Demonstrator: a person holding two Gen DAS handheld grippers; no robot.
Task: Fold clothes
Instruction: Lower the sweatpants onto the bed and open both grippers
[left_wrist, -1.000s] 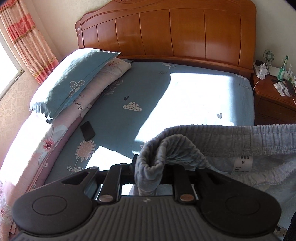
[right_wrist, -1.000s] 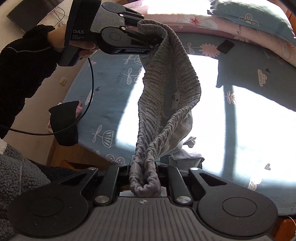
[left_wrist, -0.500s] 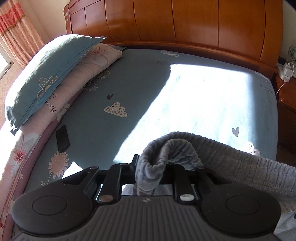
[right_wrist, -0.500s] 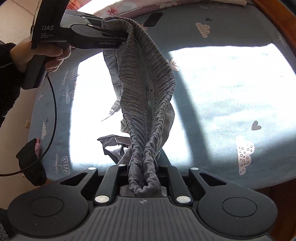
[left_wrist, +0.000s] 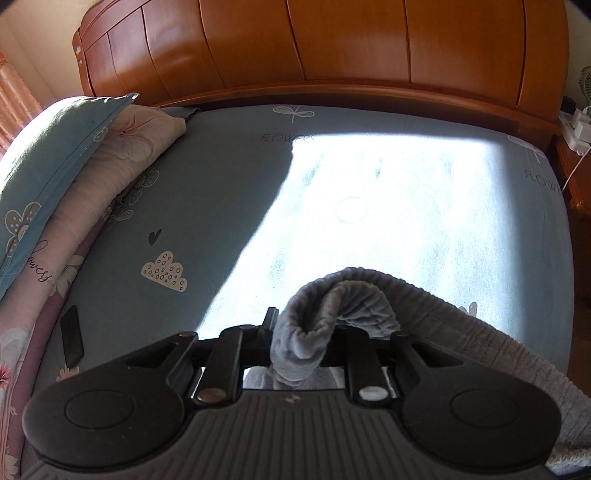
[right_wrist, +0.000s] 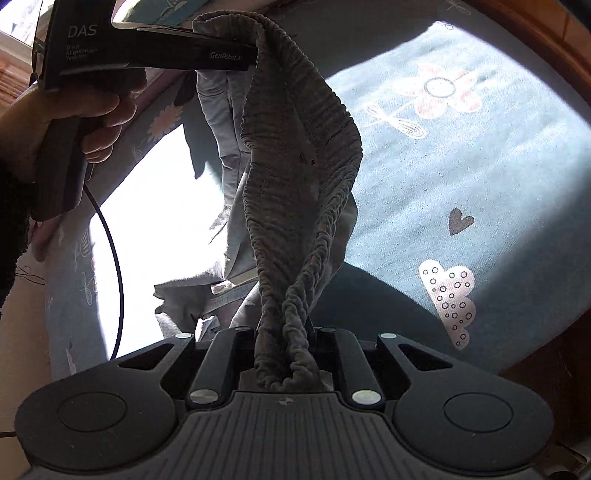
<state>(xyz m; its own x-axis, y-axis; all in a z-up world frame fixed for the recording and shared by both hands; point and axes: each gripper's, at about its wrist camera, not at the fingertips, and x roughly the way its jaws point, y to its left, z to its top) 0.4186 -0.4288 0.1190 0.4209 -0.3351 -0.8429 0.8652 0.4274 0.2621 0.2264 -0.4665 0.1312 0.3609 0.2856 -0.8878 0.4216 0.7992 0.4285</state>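
Bed sheet (left_wrist: 221, 206) nearer than before: left claw (left_wrist: 301, 347) and right claw (right_wrist: 286, 363), each pinching grey trousers' waistband (right_wrist: 295, 155), descending for lay-down.

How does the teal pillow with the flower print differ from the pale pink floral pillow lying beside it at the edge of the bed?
The teal pillow lies on top, while the pink pillow sits beneath it and pokes out towards the middle of the bed. The teal pillow shows dark-outlined flowers and cursive lettering; the pink pillow has soft, faint blossoms. The teal pillow's corner looks flat and pointed, the pink pillow's end rounded and plump. Both lean along the same edge of the blue bedsheet, near the wooden headboard.
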